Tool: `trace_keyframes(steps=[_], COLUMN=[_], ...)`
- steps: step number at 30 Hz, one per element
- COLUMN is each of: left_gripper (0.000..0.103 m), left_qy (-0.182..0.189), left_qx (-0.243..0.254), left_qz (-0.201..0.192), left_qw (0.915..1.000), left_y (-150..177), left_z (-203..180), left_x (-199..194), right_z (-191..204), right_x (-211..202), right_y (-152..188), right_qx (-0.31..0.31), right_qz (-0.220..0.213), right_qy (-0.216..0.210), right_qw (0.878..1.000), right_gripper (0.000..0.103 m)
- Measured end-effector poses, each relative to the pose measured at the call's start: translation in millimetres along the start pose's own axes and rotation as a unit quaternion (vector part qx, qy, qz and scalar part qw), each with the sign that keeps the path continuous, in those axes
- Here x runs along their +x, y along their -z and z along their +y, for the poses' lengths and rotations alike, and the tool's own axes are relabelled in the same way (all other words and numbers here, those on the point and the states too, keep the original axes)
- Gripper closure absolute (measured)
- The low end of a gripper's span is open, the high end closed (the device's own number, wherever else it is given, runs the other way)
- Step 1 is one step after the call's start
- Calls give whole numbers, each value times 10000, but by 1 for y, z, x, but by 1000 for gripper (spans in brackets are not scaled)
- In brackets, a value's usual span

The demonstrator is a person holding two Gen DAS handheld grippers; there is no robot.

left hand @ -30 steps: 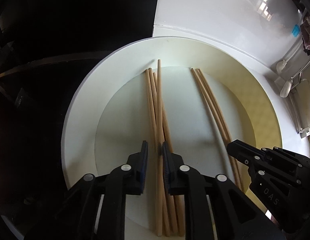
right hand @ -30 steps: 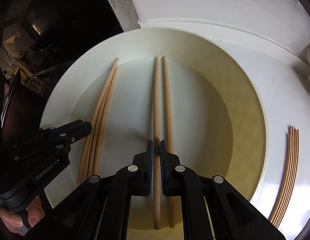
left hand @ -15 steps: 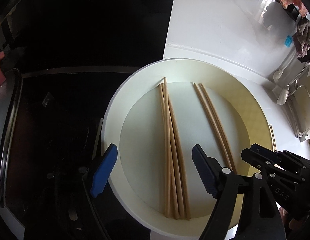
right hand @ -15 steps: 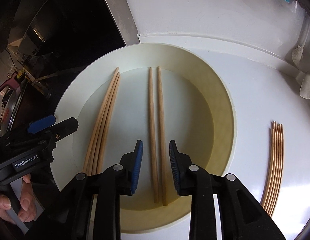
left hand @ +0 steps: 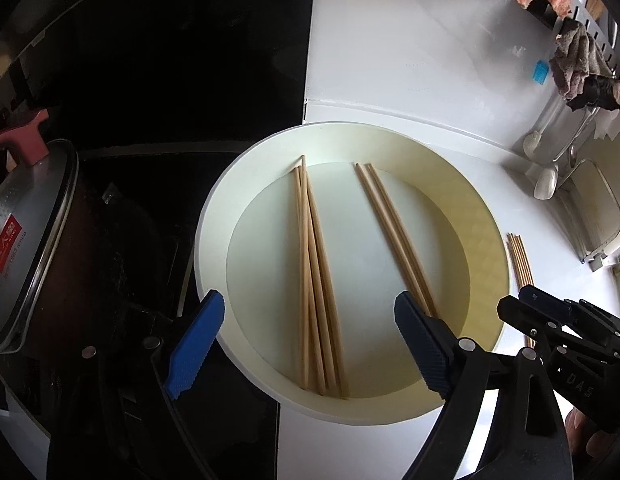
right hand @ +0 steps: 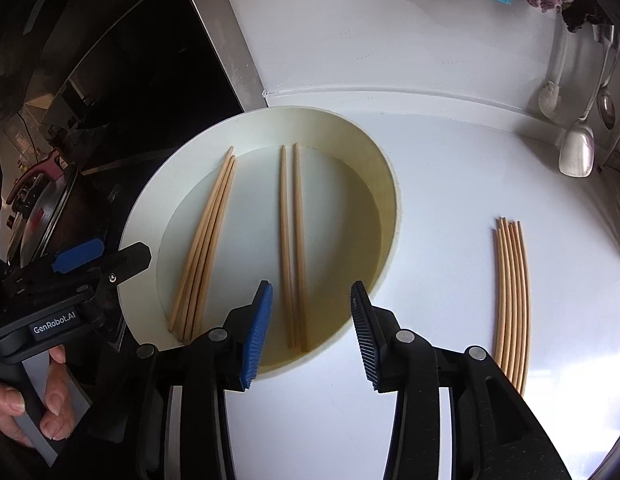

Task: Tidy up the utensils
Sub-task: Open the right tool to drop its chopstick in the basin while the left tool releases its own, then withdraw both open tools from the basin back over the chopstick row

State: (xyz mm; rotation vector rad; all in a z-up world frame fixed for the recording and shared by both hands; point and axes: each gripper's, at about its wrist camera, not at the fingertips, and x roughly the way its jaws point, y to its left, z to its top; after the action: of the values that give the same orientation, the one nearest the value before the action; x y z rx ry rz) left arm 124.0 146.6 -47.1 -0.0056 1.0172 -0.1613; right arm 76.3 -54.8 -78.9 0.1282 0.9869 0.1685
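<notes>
Two groups of pale wooden chopsticks lie in the round cream-coloured plate [left hand: 481, 216] that we see from both wrist views. The bundle of four chopsticks [left hand: 315, 280] rests on the plate's flat floor towards its left side, tips crossing slightly at the far end. The pair of two chopsticks [left hand: 393, 232] lies well apart from that bundle, on the right half of the floor, its two sticks side by side and nearly touching.

Our left gripper [left hand: 306, 344] hovers above the near ends of the bundle with its blue-padded jaws opening wide; the bundle lies below the gap, and neither pad touches it. Our right gripper [right hand: 310, 332] hangs over the near ends of the pair, its jaws opening too, less wide, and its pads are clear of the sticks. In the right wrist view we also see the left gripper [right hand: 100, 258] at the plate's left rim, with a hand [right hand: 26, 404] wrapped round its grey handle.

The plate stands on the glossy white surface [right hand: 429, 184], its left edge overhanging a dark area. A third group, a fan of loose wooden chopsticks [right hand: 509, 300], lies directly on the surface to the right of the plate, well apart from it. Left of the plate we see a metal pot lid with a red handle [left hand: 22, 216]. At the far right, white spoons [right hand: 575, 152] hang by the wall.
</notes>
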Motion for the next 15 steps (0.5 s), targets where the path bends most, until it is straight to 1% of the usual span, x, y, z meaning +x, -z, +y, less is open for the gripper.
trace_keyframes(steps=[8, 15], left_gripper=[18, 18], left_qy=[182, 295], left_qx=[176, 295], left_qz=[9, 27], left_qw=[9997, 9991], left_y=[16, 33], left_z=[-38, -82], left_x=[-11, -22], right_z=[-33, -77], right_x=[-31, -56], right_y=[24, 52], right_qx=[205, 433], right_qz=[-66, -76], right_qy=[185, 354], right_qw=[9996, 9984], right_gripper=[64, 62])
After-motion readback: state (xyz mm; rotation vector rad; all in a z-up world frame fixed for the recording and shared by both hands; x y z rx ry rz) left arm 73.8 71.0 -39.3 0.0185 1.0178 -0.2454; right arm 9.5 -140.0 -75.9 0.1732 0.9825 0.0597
